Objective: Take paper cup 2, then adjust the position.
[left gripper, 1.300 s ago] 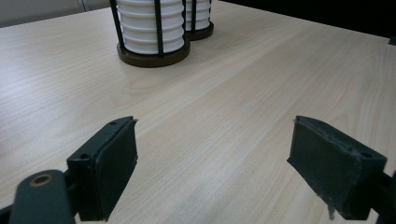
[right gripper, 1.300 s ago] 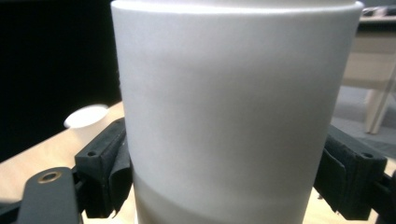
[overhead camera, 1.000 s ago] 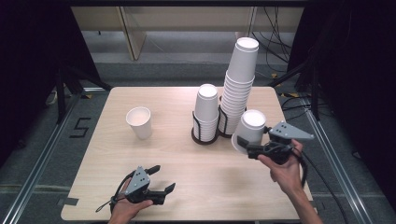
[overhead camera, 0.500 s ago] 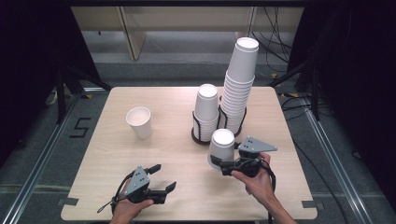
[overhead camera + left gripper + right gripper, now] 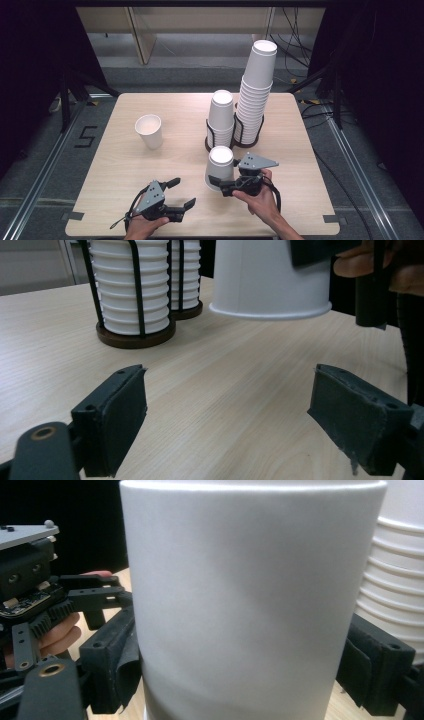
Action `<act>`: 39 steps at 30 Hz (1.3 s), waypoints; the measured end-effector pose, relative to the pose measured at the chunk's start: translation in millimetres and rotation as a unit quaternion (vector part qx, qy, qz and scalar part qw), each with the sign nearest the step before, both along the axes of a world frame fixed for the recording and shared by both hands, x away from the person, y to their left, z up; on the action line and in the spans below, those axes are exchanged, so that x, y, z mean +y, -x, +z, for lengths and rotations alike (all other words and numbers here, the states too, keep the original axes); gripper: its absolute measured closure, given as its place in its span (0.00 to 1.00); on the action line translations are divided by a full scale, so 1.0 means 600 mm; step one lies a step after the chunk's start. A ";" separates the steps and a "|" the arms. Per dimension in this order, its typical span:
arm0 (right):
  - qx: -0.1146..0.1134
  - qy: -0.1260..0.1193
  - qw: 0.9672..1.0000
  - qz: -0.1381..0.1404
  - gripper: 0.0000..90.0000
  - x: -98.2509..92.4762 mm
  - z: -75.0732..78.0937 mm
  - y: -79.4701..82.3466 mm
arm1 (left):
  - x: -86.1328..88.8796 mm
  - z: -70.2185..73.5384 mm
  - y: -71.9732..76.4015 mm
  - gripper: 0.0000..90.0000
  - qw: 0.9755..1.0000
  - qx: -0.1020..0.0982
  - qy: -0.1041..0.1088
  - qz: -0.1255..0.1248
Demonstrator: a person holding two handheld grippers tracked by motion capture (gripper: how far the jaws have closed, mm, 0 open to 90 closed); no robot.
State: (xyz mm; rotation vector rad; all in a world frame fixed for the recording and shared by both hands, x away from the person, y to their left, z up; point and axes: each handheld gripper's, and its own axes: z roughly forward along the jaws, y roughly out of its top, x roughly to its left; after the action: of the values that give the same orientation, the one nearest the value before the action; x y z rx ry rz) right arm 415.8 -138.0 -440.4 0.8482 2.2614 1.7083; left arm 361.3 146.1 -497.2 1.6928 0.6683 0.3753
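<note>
Right gripper (image 5: 224,184) jaws clamp inverted paper cup (image 5: 220,167), held just above table (image 5: 300,165), front of cup racks (image 5: 225,145); moved left since earlier. Left gripper (image 5: 181,192) jaws wide apart, empty, unmoved.

Grey floor (image 5: 45,135), cables (image 5: 292,22), perhaps dark curtains behind.

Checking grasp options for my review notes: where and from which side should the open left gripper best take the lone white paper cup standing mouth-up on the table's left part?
Probably mid-wall, jaws straddling the lone upright white paper cup from the person's near side. It stands apart from the two cup stacks in their black wire holders, so that approach is unobstructed, and the left gripper already sits open nearby. Its tapered wall favours gripping fairly high.
</note>
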 end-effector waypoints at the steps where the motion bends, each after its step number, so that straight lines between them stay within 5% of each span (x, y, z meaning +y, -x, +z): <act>1: 0.000 0.004 1.000 0.008 0.19 0.003 0.000 0.000 | -0.001 0.000 0.000 0.16 1.000 0.000 0.001 -0.002; 17: 0.012 -0.004 0.999 0.032 0.19 0.052 -0.005 0.010 | -0.013 0.001 0.000 0.16 1.000 -0.003 0.017 -0.010; 18: -0.001 -0.002 0.999 0.034 0.19 0.053 -0.005 0.008 | -0.012 0.001 0.000 0.16 1.000 -0.002 0.018 -0.009; 28: 0.009 -0.004 0.999 0.041 0.19 0.074 -0.007 0.013 | -0.009 0.003 0.000 0.16 1.000 -0.001 0.021 -0.007; 39: -0.010 -0.004 0.999 0.047 0.19 0.093 -0.011 0.012 | -0.009 0.003 -0.001 0.14 1.000 -0.001 0.022 -0.004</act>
State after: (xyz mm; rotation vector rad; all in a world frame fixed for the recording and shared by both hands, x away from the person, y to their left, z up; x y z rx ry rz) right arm 408.6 -82.2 -446.8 0.7319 2.3174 1.7581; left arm 361.7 140.5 -495.5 1.6525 0.6641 0.3554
